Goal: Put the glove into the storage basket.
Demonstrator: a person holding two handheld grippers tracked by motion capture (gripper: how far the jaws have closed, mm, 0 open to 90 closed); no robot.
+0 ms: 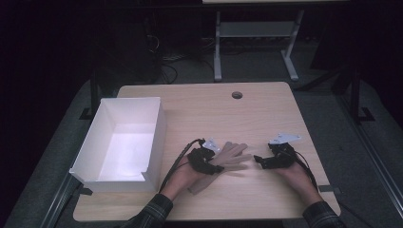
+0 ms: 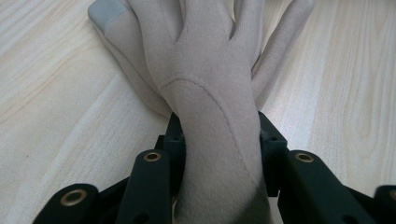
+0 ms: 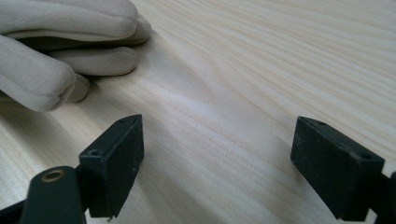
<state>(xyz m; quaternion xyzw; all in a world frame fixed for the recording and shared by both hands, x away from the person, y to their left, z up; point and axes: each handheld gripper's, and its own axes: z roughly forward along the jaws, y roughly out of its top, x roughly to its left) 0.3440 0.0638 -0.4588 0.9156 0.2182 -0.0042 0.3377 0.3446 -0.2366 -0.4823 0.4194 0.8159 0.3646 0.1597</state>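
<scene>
Gloves: a pair of beige gloves (image 1: 230,156) lies stacked on the table (image 1: 266,118), near its front edge, between the two hands and right of the white box (image 1: 90,156).
Left tongs (image 1: 207,160): closed on the gloves at the wrist; the left gripper view shows both jaws pressing the cuff of the upper glove (image 2: 205,93) from either side.
Why held there: my reading is that the narrow cuff gives one firm pinch on the pair, leaving the fingers free to trail.
Right tongs (image 1: 257,160): jaws wide apart, holding nothing, low over the wood just beside the glove fingertips (image 3: 56,56), probably ready to help.
Long axis: from cuff at front left to fingertips at rear right in the high view.
Pointing: fingers spread toward the right tongs, away from the box.
Box: open-topped, with one corner notched, well apart from the gloves.
</scene>
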